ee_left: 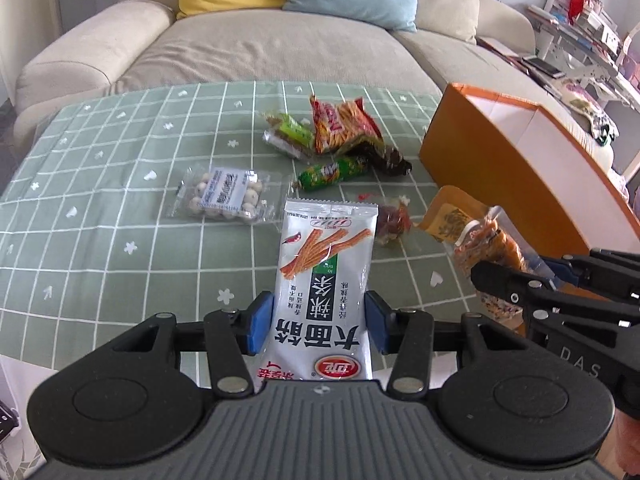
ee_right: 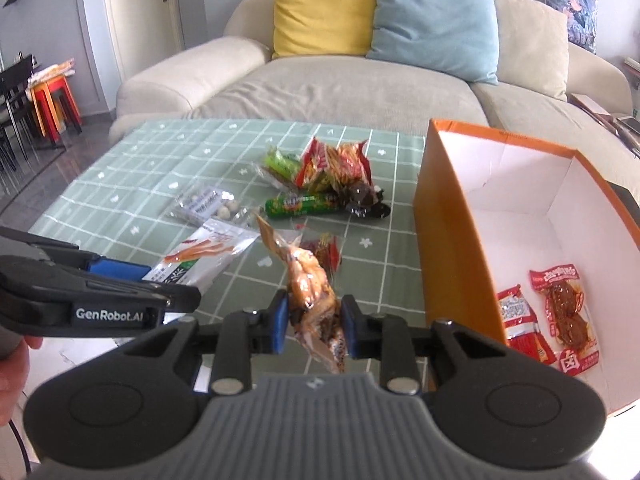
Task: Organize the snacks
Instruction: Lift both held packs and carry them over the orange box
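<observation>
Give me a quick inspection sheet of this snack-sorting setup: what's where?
Surface: green checked tablecloth on the table.
Job's things: orange box holds two red packets; a clear bag of white balls, a green sausage and a red snack pile lie loose.
Clutter: nothing seen.
Grippers: left gripper shut on white spicy-strip packet; right gripper shut on brown clear-wrapped snack.
Cables: one dark cable at the right view's lower left edge.
Surroundings: beige sofa, yellow and blue cushions.
</observation>
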Available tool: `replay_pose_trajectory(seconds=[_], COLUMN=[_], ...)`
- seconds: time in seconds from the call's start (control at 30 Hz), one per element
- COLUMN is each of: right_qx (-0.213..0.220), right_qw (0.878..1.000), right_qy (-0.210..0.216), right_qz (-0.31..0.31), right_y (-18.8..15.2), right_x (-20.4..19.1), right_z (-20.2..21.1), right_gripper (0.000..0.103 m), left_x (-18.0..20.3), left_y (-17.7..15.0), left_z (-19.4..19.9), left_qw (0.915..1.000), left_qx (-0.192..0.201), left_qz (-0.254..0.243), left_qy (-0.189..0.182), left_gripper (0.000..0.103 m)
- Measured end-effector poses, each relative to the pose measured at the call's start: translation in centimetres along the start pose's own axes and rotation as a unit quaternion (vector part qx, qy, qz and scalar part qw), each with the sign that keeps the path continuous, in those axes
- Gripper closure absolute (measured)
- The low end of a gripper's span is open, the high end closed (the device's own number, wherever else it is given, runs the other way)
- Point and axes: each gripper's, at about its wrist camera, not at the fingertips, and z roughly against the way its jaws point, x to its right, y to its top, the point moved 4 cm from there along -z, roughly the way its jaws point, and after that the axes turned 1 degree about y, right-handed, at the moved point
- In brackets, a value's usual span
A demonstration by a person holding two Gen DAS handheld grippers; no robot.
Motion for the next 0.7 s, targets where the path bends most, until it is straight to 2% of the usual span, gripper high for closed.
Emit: replay_pose_trajectory(seconds=[0.33,0.7], right_qx=[0.046,0.098], right_qw=[0.999,0.995], right_qy=[0.007,-0.021], right_qz=[-0.010,0.012], right_y=[2.0,6.0], right_x=[1.3,5.4], right_z=[3.3,7.2], right_gripper=[0.078,0.078], left_x=[2.0,7.3], left_y=[3.4,8.3], left_z=[4.0,6.4], left_qw=[0.9983,0.9960], left_qx=[0.049,0.084], left_qz=[0.011,0.029], left_qy=[0.028,0.010], left_gripper=[0.047,0.047])
